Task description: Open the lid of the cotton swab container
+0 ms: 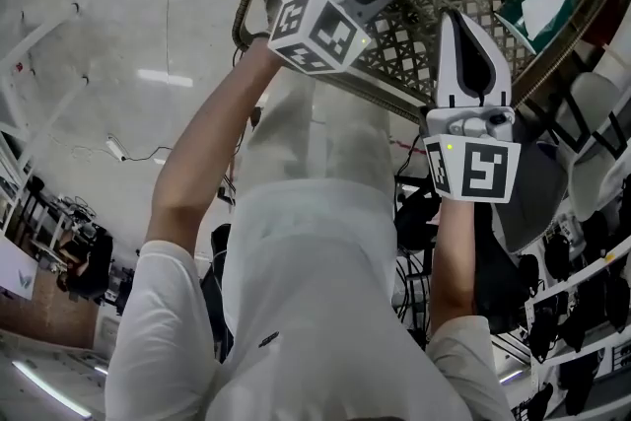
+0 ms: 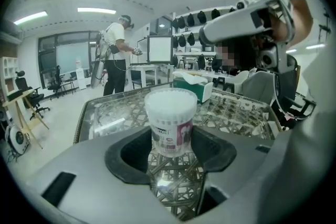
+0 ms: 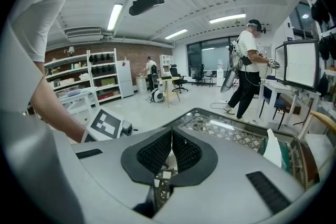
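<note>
Two jaws of the left gripper (image 2: 171,157), lower centre, clasp the cotton swab container (image 2: 170,118) by its sides. The right gripper (image 3: 170,153) has its jaws pressed together, empty.

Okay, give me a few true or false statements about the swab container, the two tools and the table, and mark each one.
1. The cotton swab container stands upright on the table. True.
2. The table top is plain solid wood. False: it is glass over a woven lattice.
3. The right tool has its jaws together with nothing between them. True.
4. The right tool is the one holding the container. False: the container sits between the jaws of the left tool, whose pads meet its sides.
</note>
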